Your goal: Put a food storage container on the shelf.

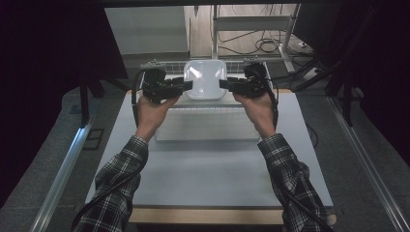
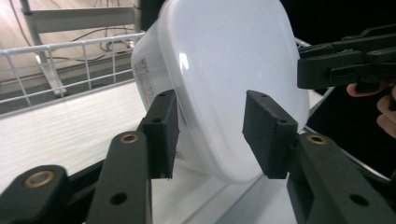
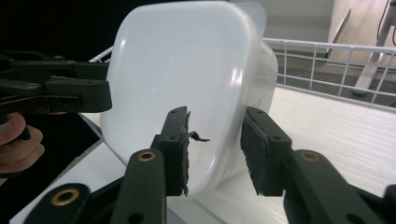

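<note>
A white translucent plastic container (image 1: 205, 79) stands tipped on its edge at the far side of the table, its flat base facing me. My left gripper (image 1: 187, 85) reaches its left edge and my right gripper (image 1: 223, 84) its right edge. In the left gripper view the container (image 2: 224, 79) has its rim between the jaws of the left gripper (image 2: 210, 135), with a gap at the pads; the right gripper (image 2: 336, 65) shows beyond. In the right gripper view the container (image 3: 187, 74) sits likewise between the parted jaws of the right gripper (image 3: 215, 149).
The container rests on a white ribbed board (image 1: 208, 125) with a white wire rail (image 1: 169, 65) at its back. The board lies on a pale table (image 1: 208, 179). Behind are a metal shelf frame (image 1: 251, 24) and floor cables (image 1: 266, 46). Dark curtains hang on both sides.
</note>
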### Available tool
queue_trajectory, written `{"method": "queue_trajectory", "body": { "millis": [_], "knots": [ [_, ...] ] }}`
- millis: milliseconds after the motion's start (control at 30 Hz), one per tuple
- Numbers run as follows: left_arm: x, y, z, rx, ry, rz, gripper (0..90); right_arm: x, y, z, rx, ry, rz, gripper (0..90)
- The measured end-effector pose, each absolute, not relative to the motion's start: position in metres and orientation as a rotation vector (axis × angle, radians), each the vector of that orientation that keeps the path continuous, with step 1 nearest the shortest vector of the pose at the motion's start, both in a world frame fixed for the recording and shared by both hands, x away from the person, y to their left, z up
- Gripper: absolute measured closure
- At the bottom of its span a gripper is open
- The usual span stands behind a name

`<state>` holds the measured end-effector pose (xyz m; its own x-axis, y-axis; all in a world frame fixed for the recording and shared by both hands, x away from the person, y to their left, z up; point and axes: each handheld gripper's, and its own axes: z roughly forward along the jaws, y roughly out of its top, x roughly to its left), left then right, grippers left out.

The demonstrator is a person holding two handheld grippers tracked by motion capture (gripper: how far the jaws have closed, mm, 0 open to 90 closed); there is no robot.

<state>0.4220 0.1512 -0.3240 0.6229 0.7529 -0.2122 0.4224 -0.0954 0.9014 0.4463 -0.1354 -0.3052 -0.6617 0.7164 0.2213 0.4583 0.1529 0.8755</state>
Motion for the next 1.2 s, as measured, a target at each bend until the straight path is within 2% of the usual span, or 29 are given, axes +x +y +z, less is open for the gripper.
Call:
{"method": "queue_trajectory", "body": {
  "millis": [233,733,900,1200],
  "knots": [
    [0.432,0.154,-0.329,1.693,0.986,0.335,50.6,0.456,-0.134,-0.308,1.188,2.196,1.522,58.8],
    [0.446,0.147,-0.325,1.694,1.042,0.479,41.7,0.467,-0.129,-0.309,1.206,2.072,1.461,47.9],
    [0.445,0.145,-0.324,1.711,1.033,0.536,32.0,0.464,-0.132,-0.307,1.188,2.050,1.473,43.6],
    [0.426,0.147,-0.327,1.724,0.939,0.447,15.9,0.441,-0.146,-0.308,1.095,2.097,1.536,31.2]
  ]
}}
